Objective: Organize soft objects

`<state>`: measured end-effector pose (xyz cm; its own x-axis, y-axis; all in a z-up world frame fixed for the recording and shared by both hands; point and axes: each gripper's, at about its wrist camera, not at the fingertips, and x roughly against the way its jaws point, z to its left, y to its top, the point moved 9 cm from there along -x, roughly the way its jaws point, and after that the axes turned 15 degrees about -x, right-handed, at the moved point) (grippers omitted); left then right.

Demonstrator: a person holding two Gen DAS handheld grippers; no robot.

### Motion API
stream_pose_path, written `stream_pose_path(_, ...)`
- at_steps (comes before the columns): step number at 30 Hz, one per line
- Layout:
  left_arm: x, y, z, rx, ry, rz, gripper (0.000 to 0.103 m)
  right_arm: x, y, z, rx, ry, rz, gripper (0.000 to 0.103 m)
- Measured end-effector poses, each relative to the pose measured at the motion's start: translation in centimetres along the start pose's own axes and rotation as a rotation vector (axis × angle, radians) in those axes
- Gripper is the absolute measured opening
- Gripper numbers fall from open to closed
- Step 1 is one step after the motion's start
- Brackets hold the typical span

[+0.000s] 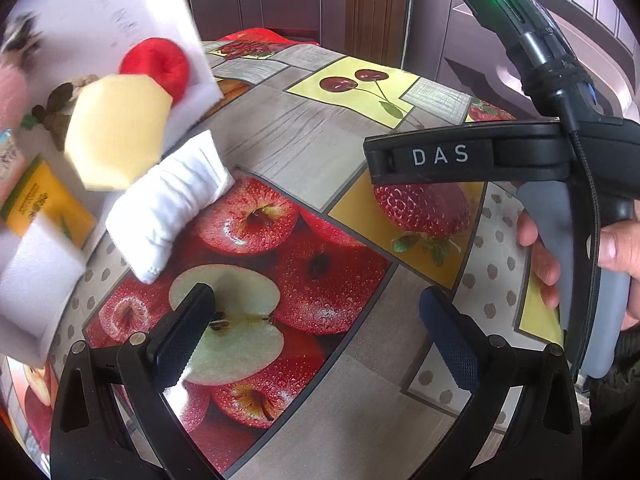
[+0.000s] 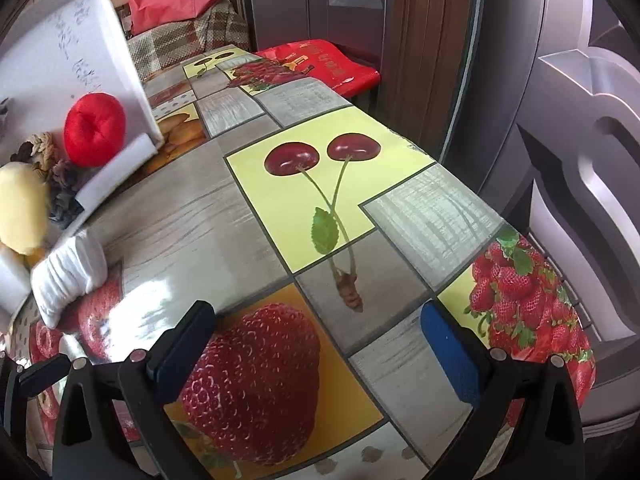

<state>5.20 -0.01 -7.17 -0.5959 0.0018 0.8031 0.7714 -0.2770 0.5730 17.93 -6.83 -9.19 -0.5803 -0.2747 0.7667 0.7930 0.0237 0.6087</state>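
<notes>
Here the left gripper (image 1: 316,328) hangs low over the fruit-print table (image 1: 320,148), tilted down toward a printed apple half, its jaws spread wide with nothing between them and touching nothing. The right gripper (image 2: 320,344), seen from the left wrist view with a hand (image 1: 580,256) wrapped round its grey handle, sits over the printed strawberry, likewise wide open and empty. The soft things lie to the left: a white rolled cloth (image 1: 168,204) on the table just beside the white box (image 1: 100,20), which holds a yellow sponge (image 1: 116,132) and a red plush ball (image 1: 158,62).
</notes>
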Motion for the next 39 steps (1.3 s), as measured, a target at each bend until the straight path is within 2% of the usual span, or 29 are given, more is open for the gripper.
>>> stream_pose_path(17, 0.0, 0.1, 0.2, 0.001, -0.001, 0.000, 0.102, 0.8, 0.7, 0.7, -0.057, 0.207, 0.008, 0.103)
stream_pose_path(39, -0.1, 0.0, 0.4, 0.000, -0.001, 0.000, 0.102, 0.8, 0.6, 0.6, -0.068, 0.218, 0.015, 0.103)
